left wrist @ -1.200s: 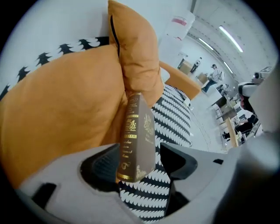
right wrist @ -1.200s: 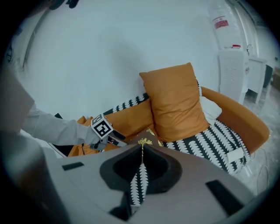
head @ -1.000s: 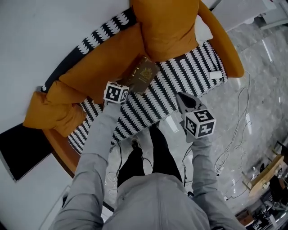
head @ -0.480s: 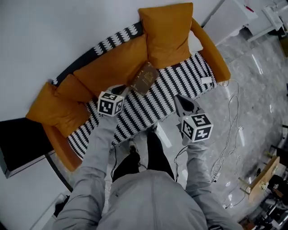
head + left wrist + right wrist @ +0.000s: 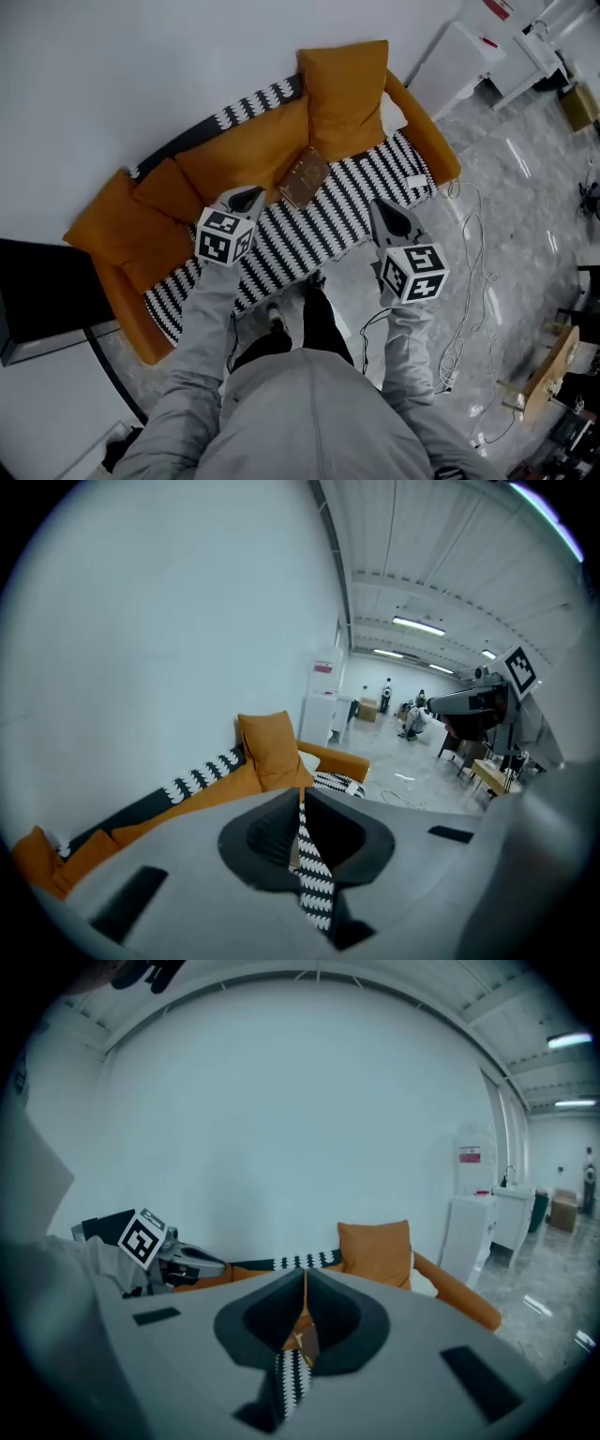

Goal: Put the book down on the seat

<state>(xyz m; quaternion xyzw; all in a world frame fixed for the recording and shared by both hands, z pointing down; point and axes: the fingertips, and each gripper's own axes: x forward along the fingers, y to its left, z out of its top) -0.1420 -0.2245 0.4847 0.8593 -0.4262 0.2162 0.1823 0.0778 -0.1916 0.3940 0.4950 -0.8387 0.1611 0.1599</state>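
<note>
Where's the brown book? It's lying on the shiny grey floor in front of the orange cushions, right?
Not the floor: the brown book lies on the black-and-white striped sofa seat, in front of the orange cushions. The head view shows it.

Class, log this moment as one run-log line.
book: lying on sofa seat | left claw: just closed, empty | right claw: shut, empty | task: done

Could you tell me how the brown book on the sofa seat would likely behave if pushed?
The book looks flat and rigid, so it would probably slide rather than roll. The soft striped seat likely grips it, resisting a push.
</note>
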